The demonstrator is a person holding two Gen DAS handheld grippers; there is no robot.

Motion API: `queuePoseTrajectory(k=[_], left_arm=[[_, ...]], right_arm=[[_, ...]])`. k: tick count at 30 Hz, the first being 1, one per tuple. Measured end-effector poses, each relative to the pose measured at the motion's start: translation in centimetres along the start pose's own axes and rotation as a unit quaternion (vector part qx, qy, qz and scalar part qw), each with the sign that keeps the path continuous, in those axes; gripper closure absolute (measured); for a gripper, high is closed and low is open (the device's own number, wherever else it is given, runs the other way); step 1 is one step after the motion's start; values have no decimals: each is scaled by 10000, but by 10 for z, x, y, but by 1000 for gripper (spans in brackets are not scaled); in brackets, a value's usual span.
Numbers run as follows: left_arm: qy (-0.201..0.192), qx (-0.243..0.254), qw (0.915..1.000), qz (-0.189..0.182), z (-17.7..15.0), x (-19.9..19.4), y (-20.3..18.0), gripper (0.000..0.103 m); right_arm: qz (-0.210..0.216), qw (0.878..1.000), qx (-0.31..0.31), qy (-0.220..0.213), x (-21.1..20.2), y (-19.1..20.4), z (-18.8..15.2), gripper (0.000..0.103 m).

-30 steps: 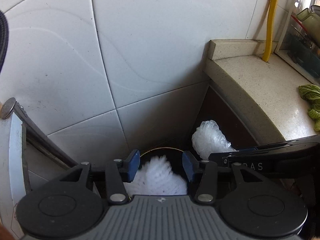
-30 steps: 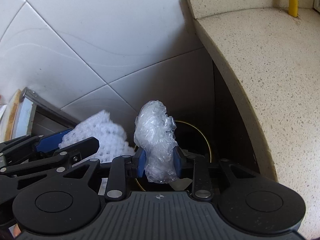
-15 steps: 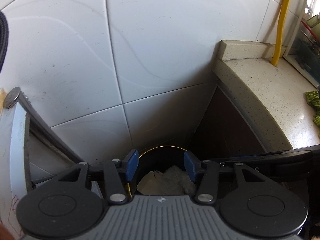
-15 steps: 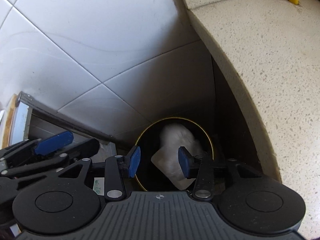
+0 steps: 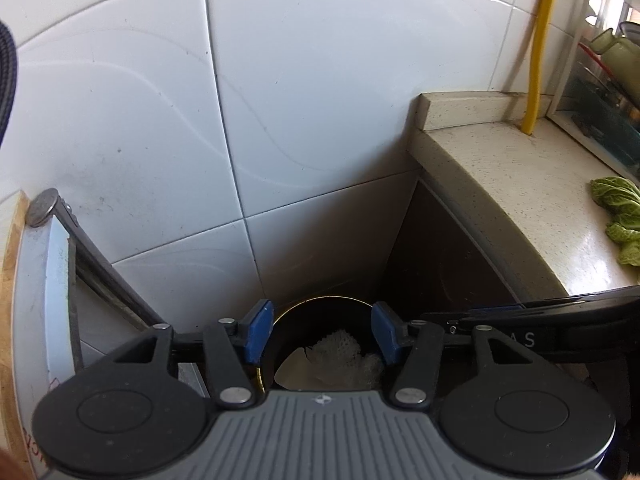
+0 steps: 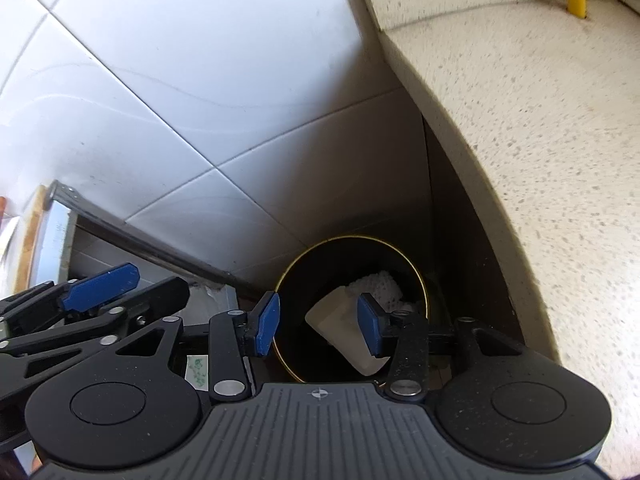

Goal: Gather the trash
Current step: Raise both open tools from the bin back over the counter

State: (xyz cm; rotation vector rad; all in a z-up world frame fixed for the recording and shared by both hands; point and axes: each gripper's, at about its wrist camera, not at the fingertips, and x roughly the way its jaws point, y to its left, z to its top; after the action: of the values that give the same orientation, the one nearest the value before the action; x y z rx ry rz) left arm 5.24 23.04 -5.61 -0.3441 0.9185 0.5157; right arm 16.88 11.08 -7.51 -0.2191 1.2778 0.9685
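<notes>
nearest the lens, the left gripper (image 5: 322,336) hangs tilted down over the bin, its blue jaws apart with nothing between them; they have just been opening wider; the right gripper (image 6: 318,322) hangs beside it in the same tilt, jaws likewise apart and empty, just eased open too; below both sits the black bin (image 6: 416,272) with its gold rim, tucked on the floor in the corner between the tiled wall (image 5: 300,120) and the dark side of the cabinet; inside it lie the white foam netting (image 6: 380,284), a pale flat piece of wrapping (image 6: 344,328) leaning across the opening, and a scrap of crumpled clear plastic that i can only partly make out; so the trash is in the bin, well below the jaws and touching neither; the drop looks finished, and this step reads as the release at its end; further off, the speckled worktop (image 5: 520,184) runs away to the right with green leaves (image 5: 620,216) lying on it and a yellow hose (image 5: 540,48) standing at its back; if more rubbish is to be gathered, the next move calls for lifting both grippers clear of the bin and swinging toward the worktop, jaws kept wide; whether the leaves count as trash i cannot tell.
</notes>
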Motion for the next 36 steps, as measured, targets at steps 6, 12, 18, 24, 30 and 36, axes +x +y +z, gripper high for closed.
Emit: queuePoseTrajectory(k=[6,12,18,24,30,36], left_arm=[[-112,223,9997,-61,-5,-16,-6,50],[-316,491,9982,-119,-9,-38,-10,43],[-484,750,9957,-243,-19,-58,-16,43],[-587,966,9926,-444,-34,-75,-25,43],[-618,1302,9868,-744,-43,-83,-47,43],[-552,1719,9767,-1156,-46,-83,-79,43]], right_arm=[[-20,9998,42,-173,-19,4,-13,48],[-110,9988,123,-451,-40,9,-28,46],[-237,9961,233,-817,-71,11,-47,44],[-315,9928,338,-1103,-100,11,-70,41],[-546,9868,290,-1497,-132,12,-98,41],[-902,9767,567,-1864,-168,-2,-126,39]])
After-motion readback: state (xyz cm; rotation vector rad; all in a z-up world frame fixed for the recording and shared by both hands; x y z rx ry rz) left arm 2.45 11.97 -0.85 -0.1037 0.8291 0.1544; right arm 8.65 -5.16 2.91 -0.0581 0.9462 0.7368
